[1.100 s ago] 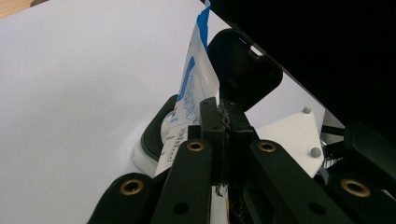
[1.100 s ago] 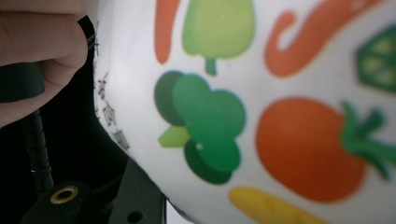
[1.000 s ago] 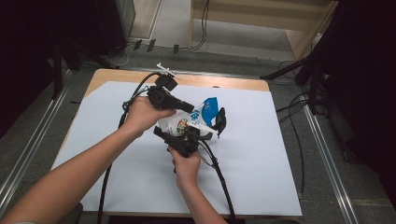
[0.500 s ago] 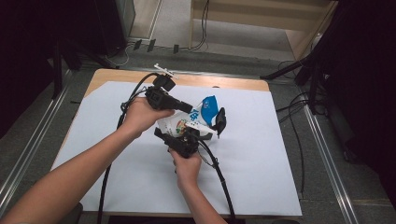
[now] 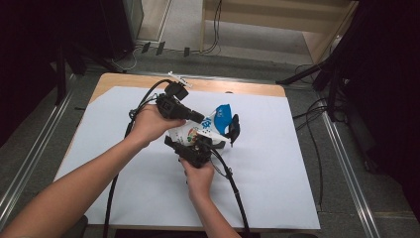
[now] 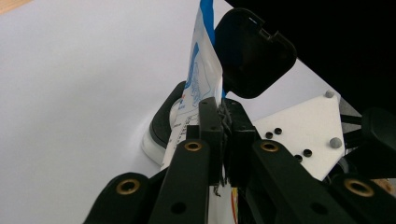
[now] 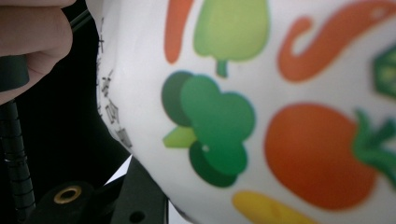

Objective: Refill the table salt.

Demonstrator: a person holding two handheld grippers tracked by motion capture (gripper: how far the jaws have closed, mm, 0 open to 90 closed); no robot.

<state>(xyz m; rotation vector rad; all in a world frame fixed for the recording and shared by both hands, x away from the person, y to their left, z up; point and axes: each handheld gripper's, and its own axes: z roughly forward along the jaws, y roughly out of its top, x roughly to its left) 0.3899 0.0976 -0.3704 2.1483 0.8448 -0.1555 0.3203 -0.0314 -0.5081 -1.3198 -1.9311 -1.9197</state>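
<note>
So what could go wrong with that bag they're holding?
The left gripper pinches only a thin edge of the bag, so the film might tear or slip out if pulled hard. The right gripper hugs the bag's round printed body; squeezing tighter could crush what is inside. The bag is held over the white sheet, so a slip might drop it.

Bright even light on the white table sheet [image 5: 277,163], dark surroundings, close-up printed pouch [image 7: 261,116] blurred
</note>
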